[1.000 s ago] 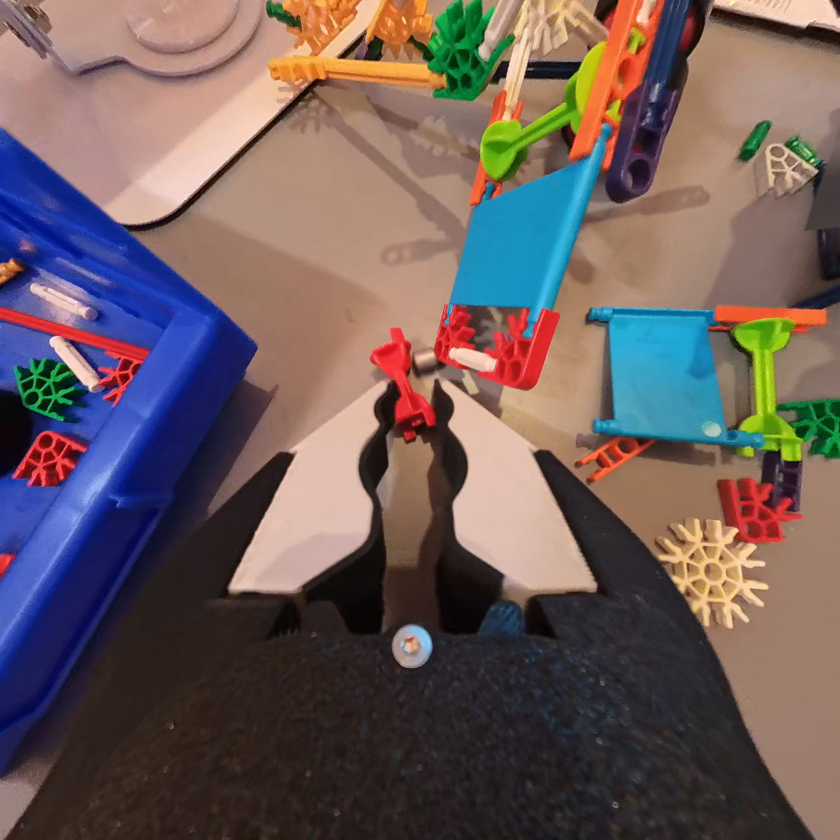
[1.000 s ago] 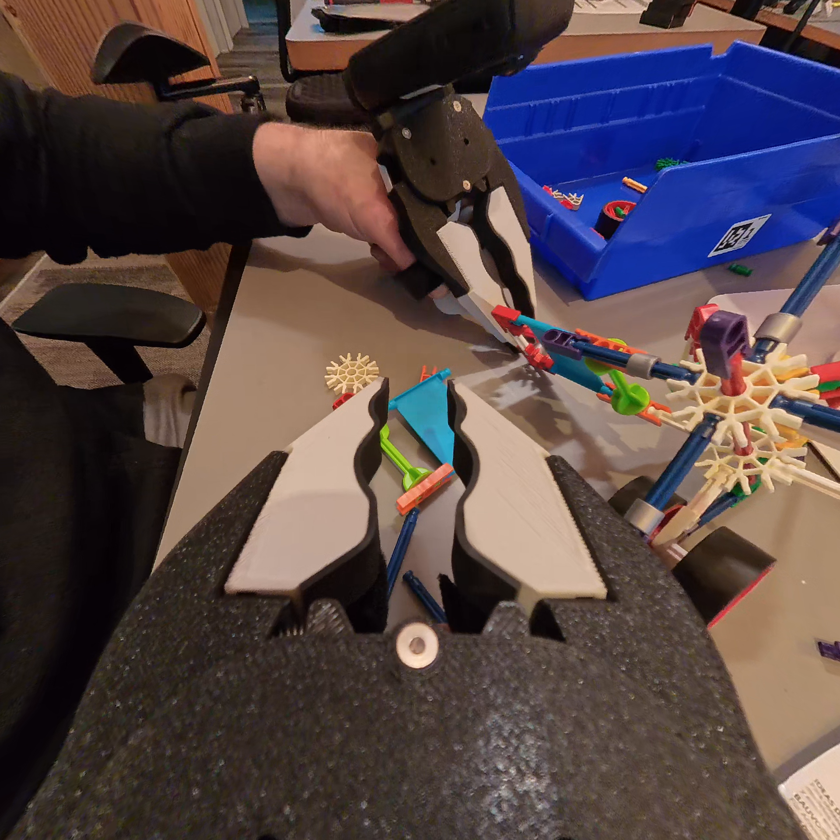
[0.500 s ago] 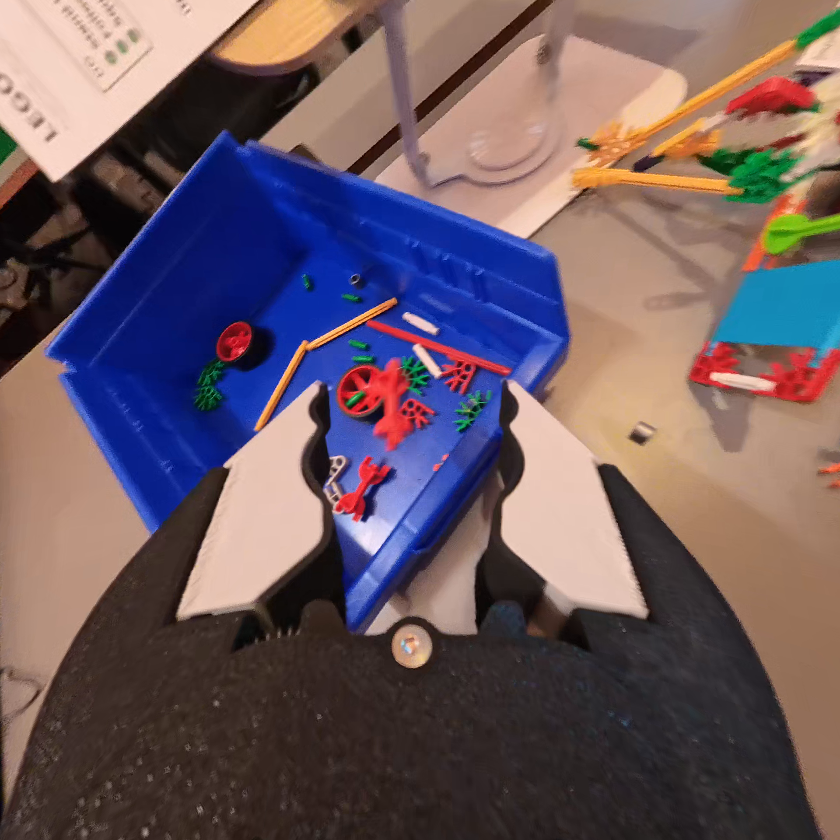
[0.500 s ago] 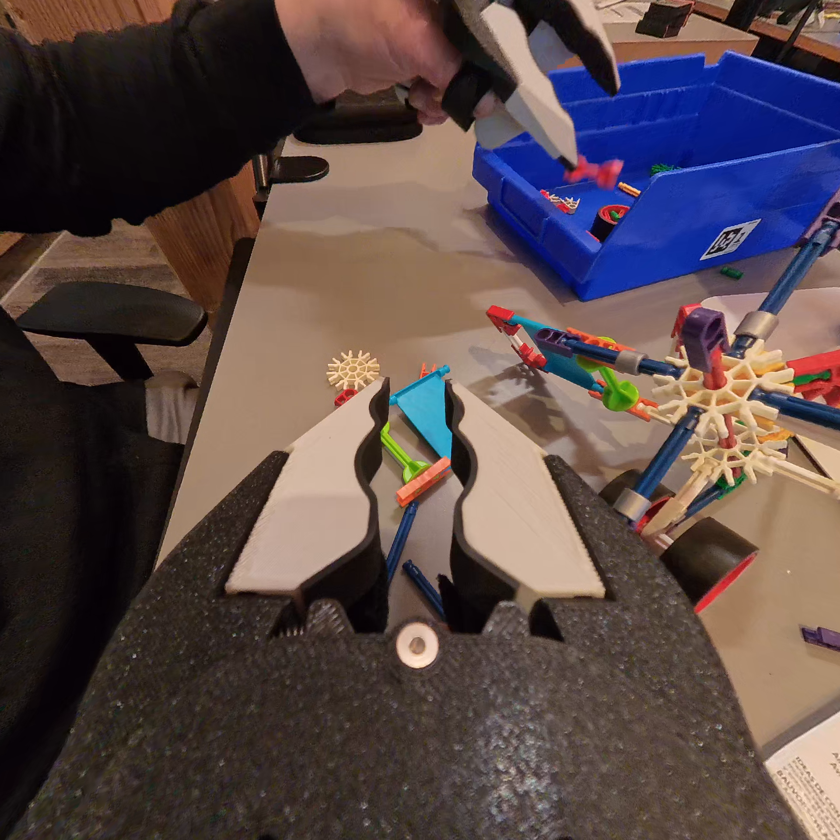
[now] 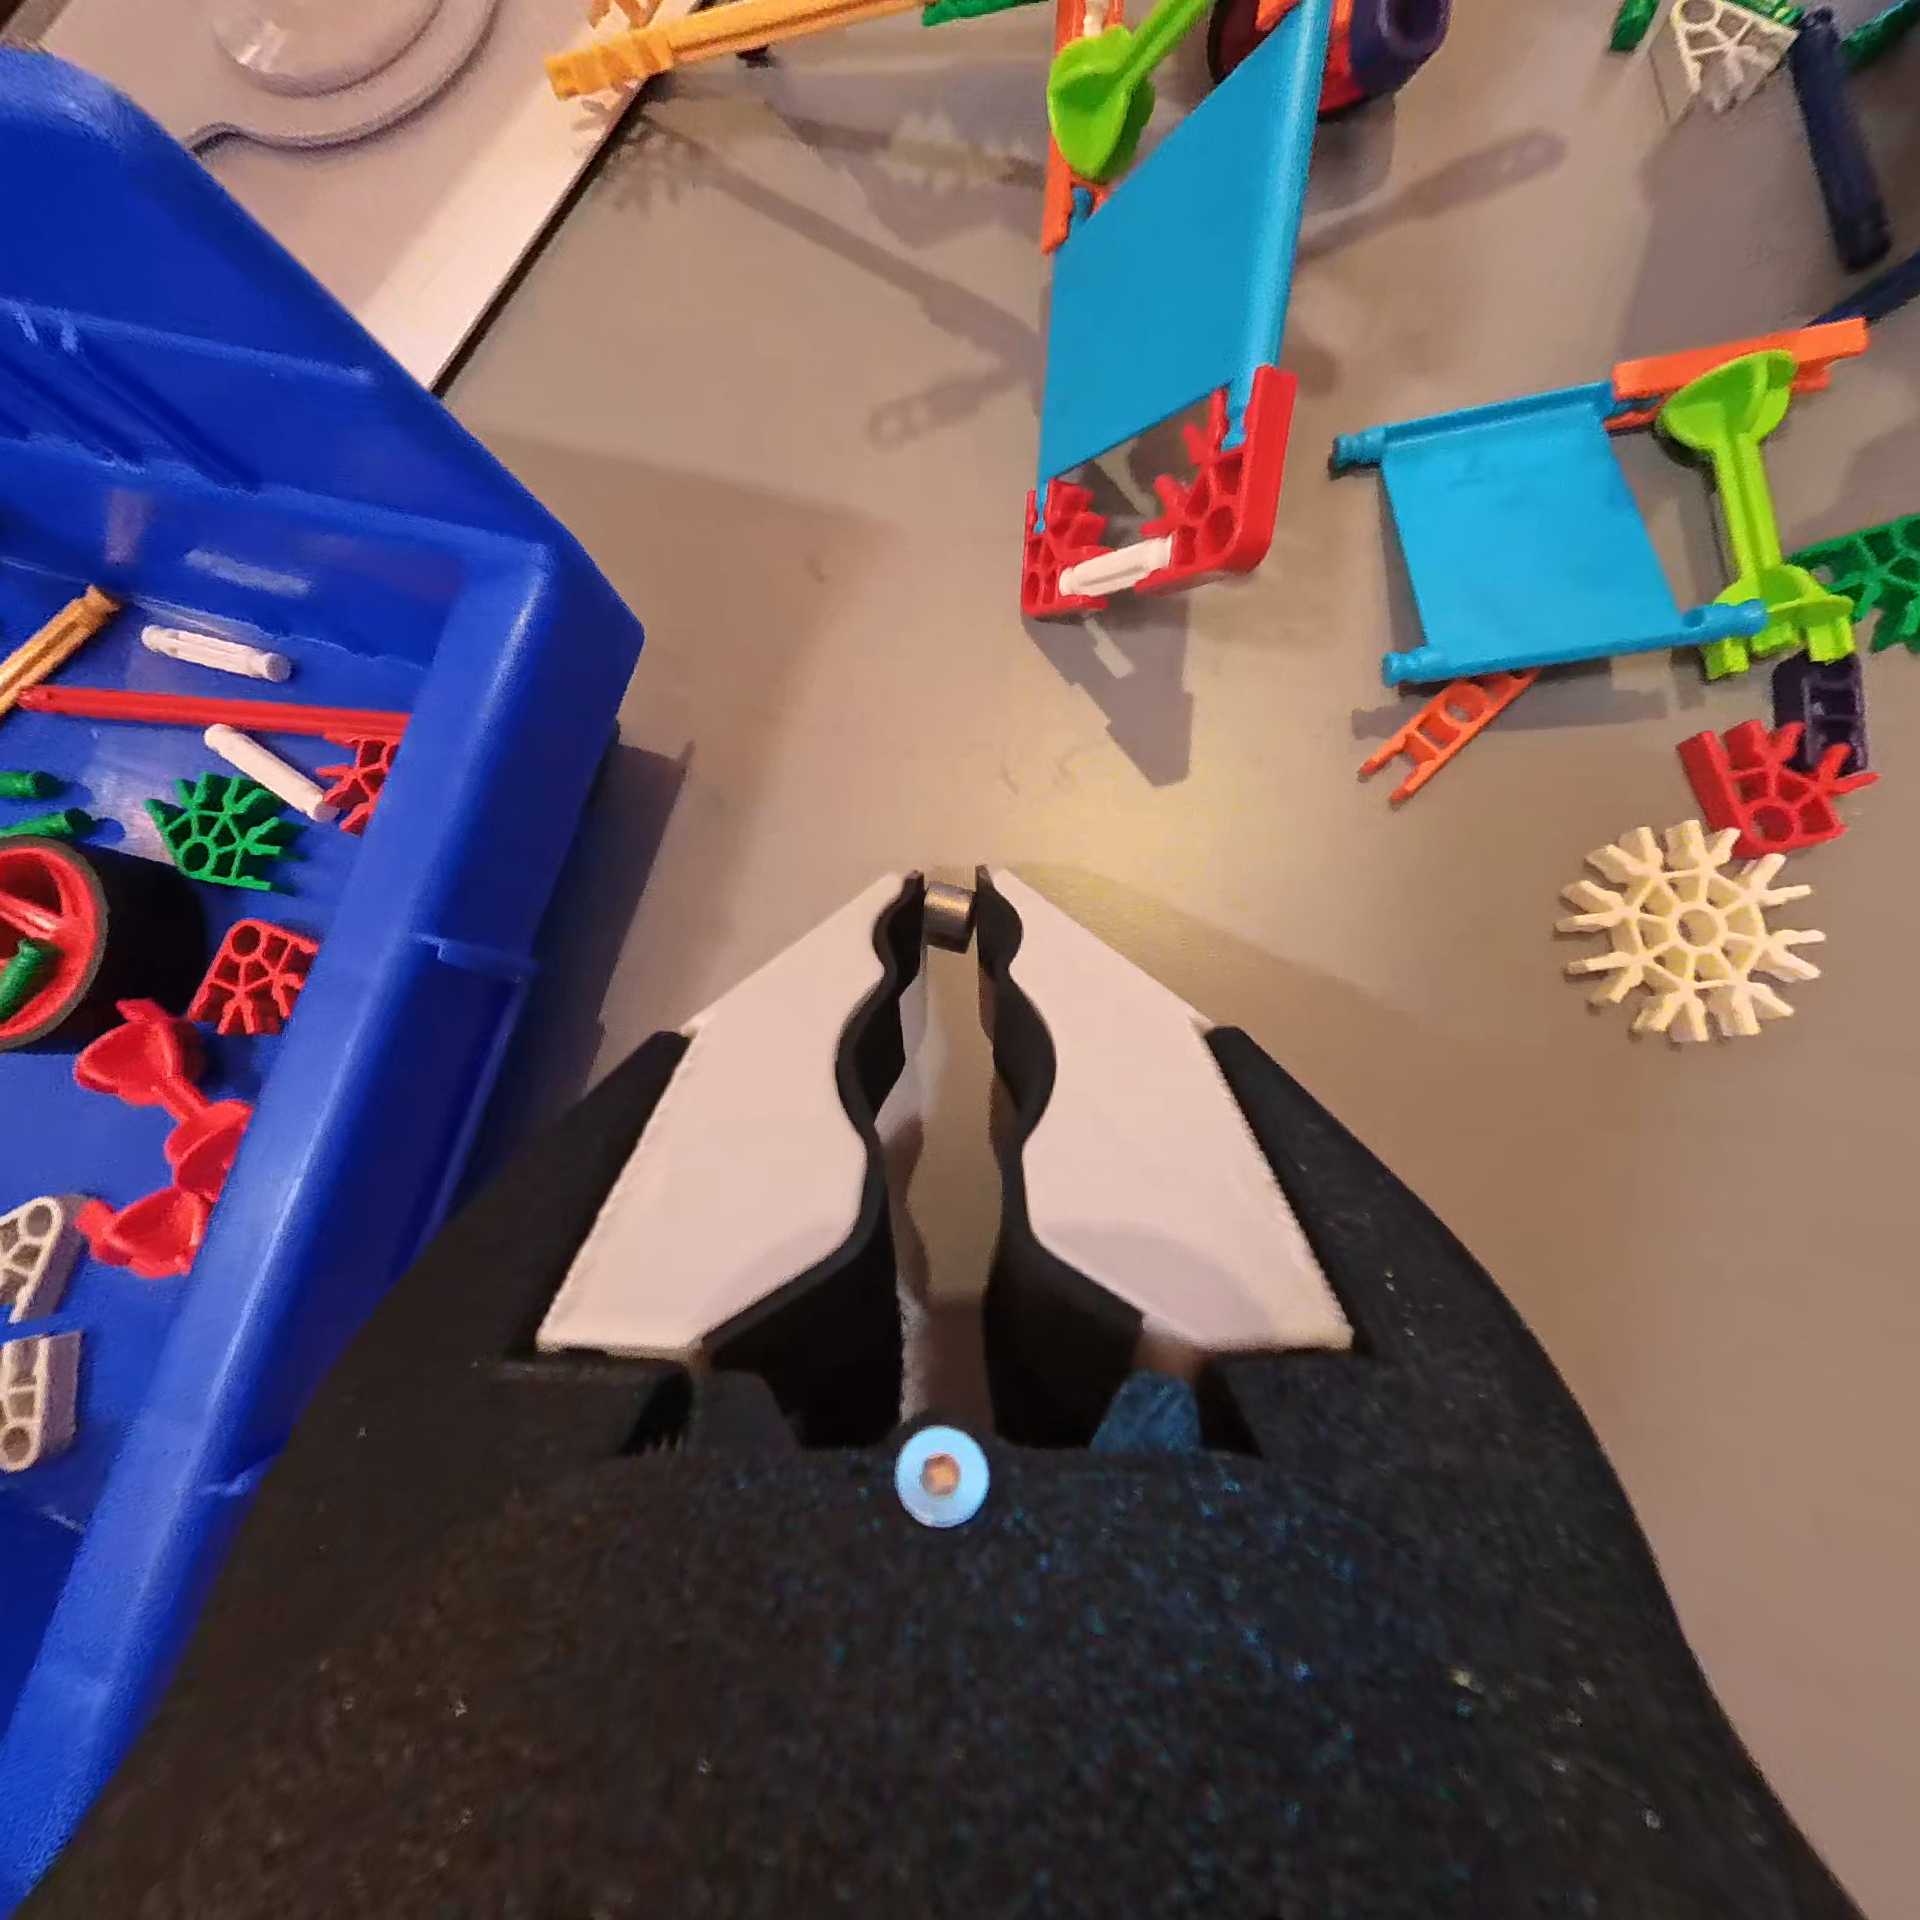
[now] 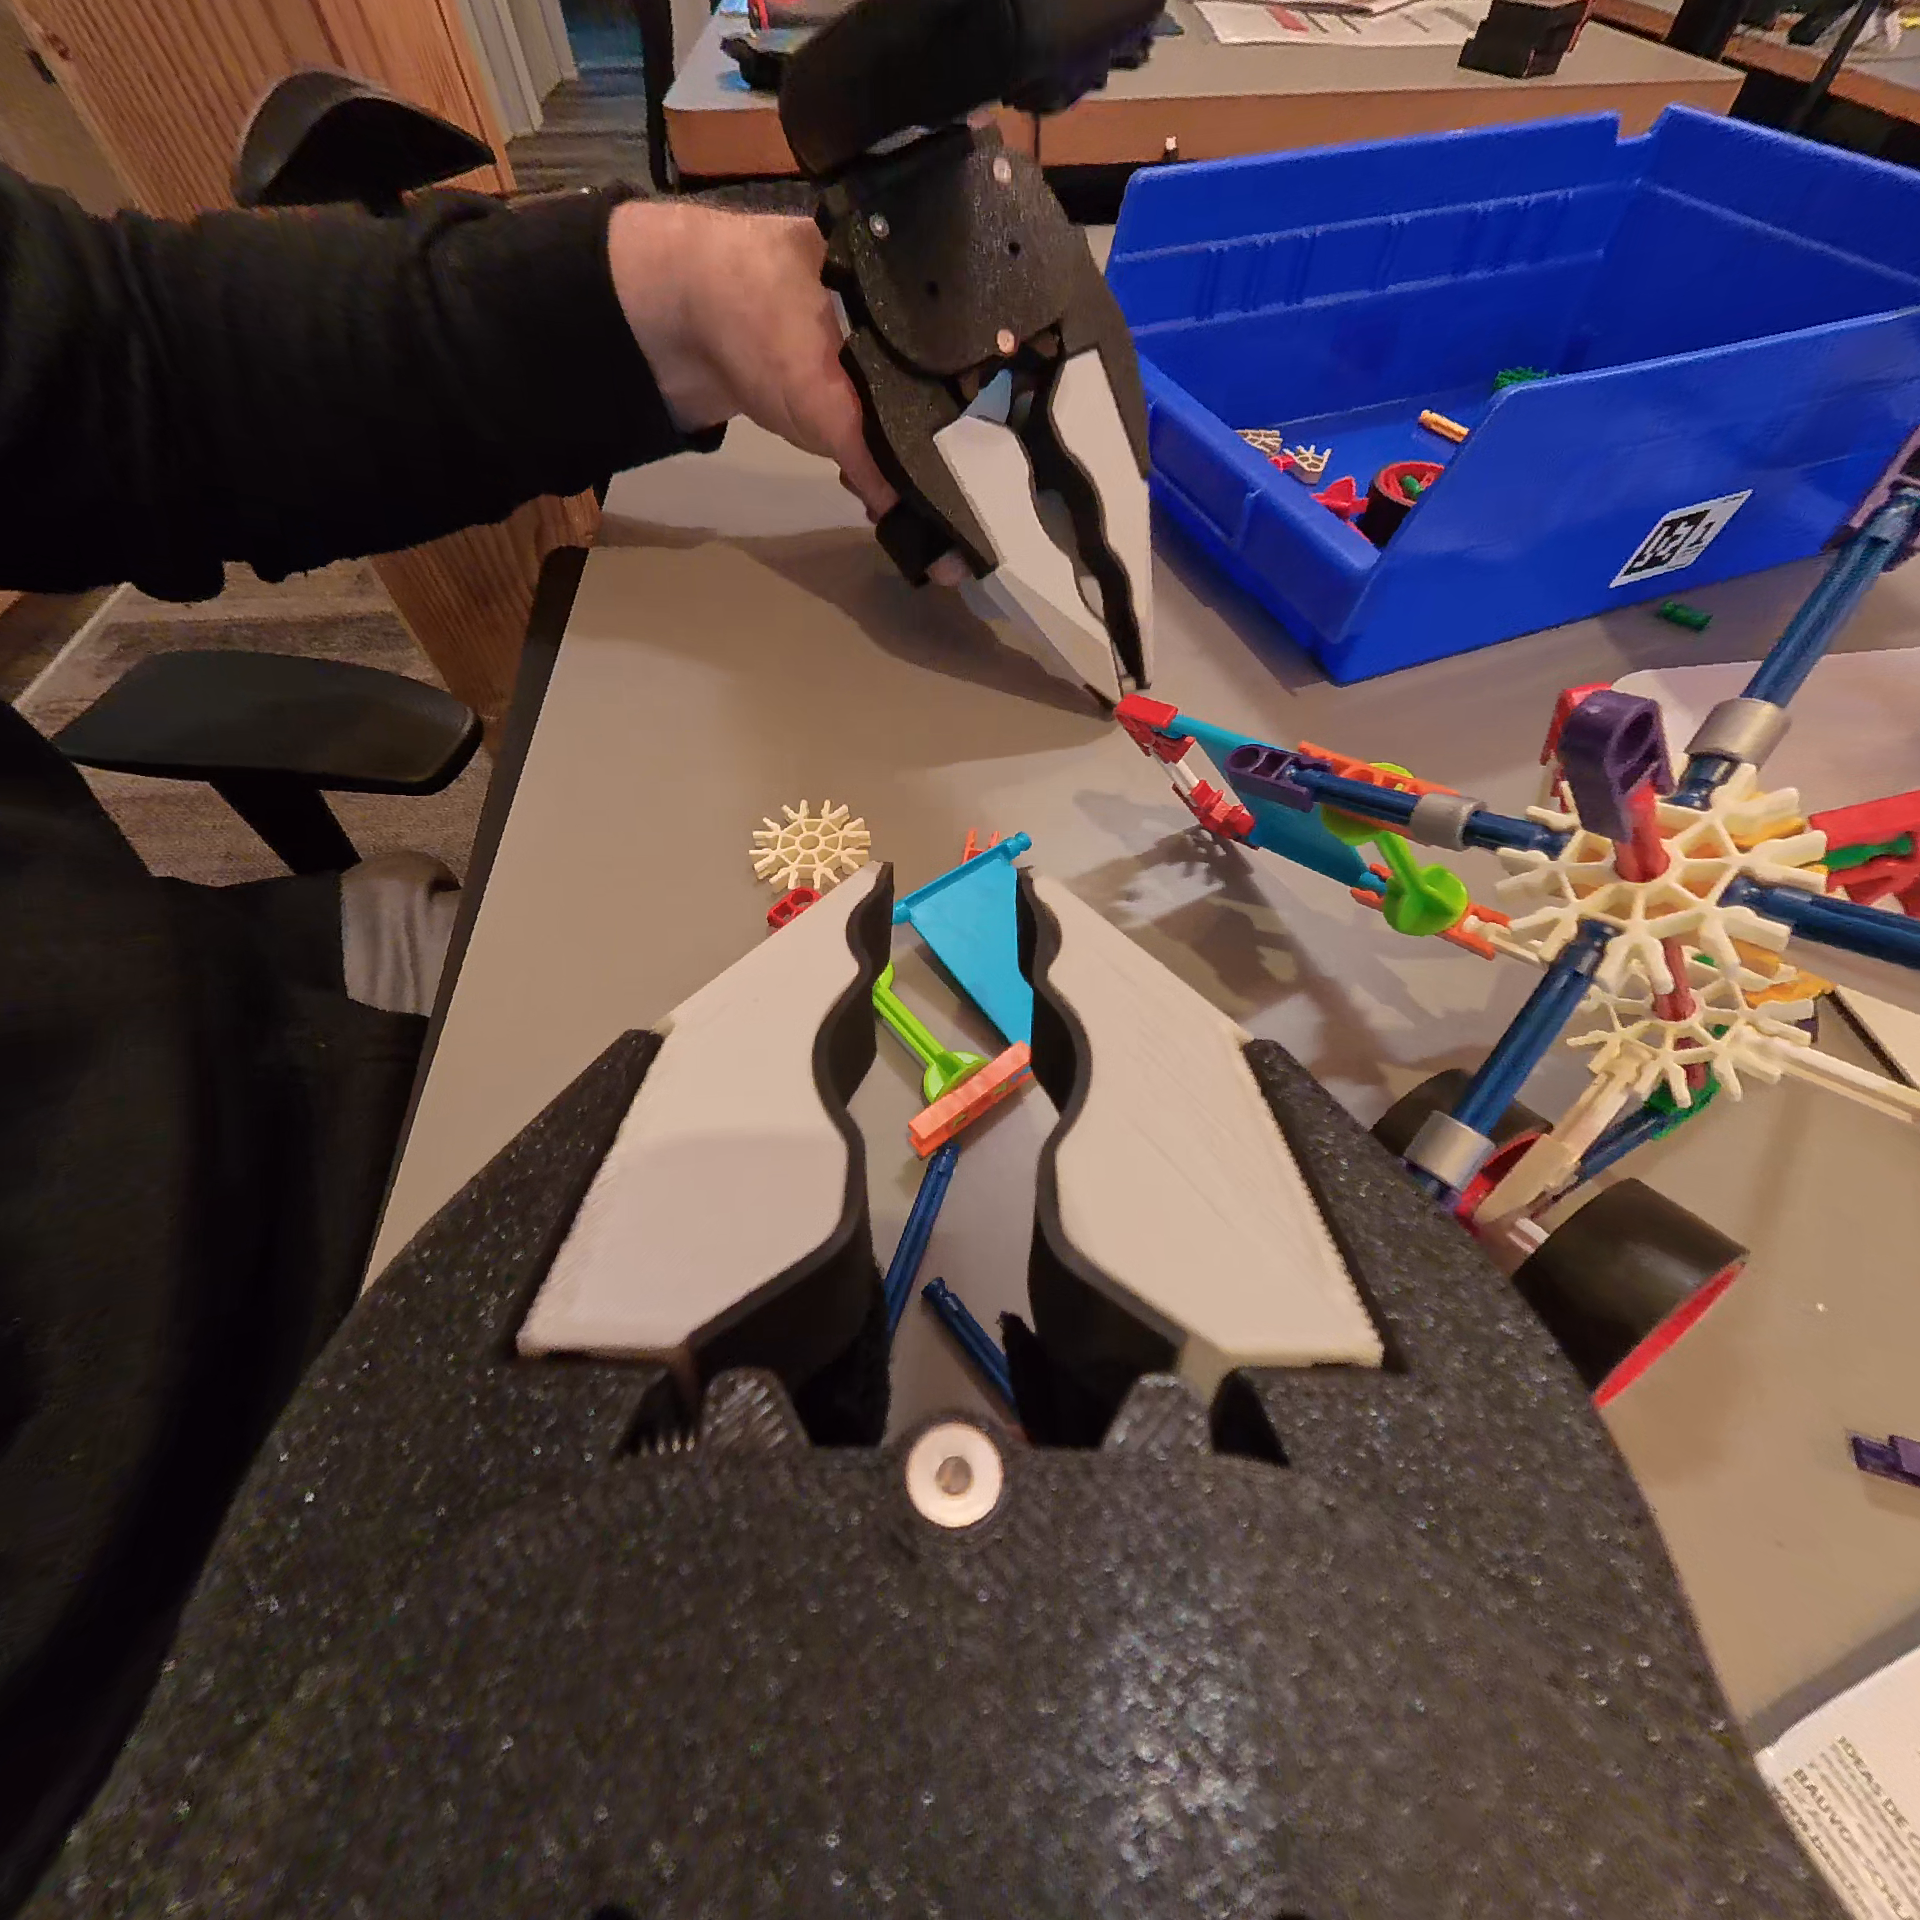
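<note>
The left claw pinched a small grey metal sleeve at its tips, beside the blue bin. The right claw hung part open and empty above the counter.

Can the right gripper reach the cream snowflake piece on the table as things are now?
Probably yes. The right gripper is open and empty, and the snowflake piece lies flat just beyond its left fingertip, with only a small red piece beside it.
</note>
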The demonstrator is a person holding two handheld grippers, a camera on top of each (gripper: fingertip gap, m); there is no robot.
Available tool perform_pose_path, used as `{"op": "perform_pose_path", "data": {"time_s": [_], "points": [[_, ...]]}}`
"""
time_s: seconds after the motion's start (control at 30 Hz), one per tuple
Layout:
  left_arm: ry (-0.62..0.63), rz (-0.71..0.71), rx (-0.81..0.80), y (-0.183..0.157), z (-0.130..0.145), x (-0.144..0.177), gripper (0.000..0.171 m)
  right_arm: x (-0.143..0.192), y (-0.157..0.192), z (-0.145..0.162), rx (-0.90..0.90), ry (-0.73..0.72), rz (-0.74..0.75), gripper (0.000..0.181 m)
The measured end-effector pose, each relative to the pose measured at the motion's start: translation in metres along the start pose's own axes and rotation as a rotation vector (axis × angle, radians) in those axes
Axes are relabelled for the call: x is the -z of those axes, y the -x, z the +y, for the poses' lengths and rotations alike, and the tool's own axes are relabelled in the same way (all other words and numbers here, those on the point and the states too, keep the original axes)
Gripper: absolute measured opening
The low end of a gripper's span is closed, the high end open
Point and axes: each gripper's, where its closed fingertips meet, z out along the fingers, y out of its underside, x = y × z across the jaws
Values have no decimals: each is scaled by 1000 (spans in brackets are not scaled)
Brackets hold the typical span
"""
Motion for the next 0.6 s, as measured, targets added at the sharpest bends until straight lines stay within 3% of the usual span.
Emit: {"op": "perform_pose_path", "data": {"time_s": [0.13,0.23,0.27,0.3,0.33,0.47,0.53,0.6], "points": [[-88,-166,-48,37,-38,30,8,-4,3,3,8,18,-14,22],[-162,-370,-36,90,-70,60,11,-4,3,2,11,16,-13,22],[-130,-430,-33,106,-68,62,33,-3,3,2,10,17,-8,22],[-70,-449,-29,112,-59,60,67,-1,3,3,8,17,-12,22],[-47,-441,-34,108,-54,57,83,0,5,4,2,20,-20,22],[-101,-157,-71,17,-47,43,95,4,13,21,22,93,-47,23],[-137,57,-81,-47,-43,42,76,5,20,32,33,161,-57,23],[-96,138,-121,-87,-30,39,77,3,36,44,57,240,-88,28]]}}
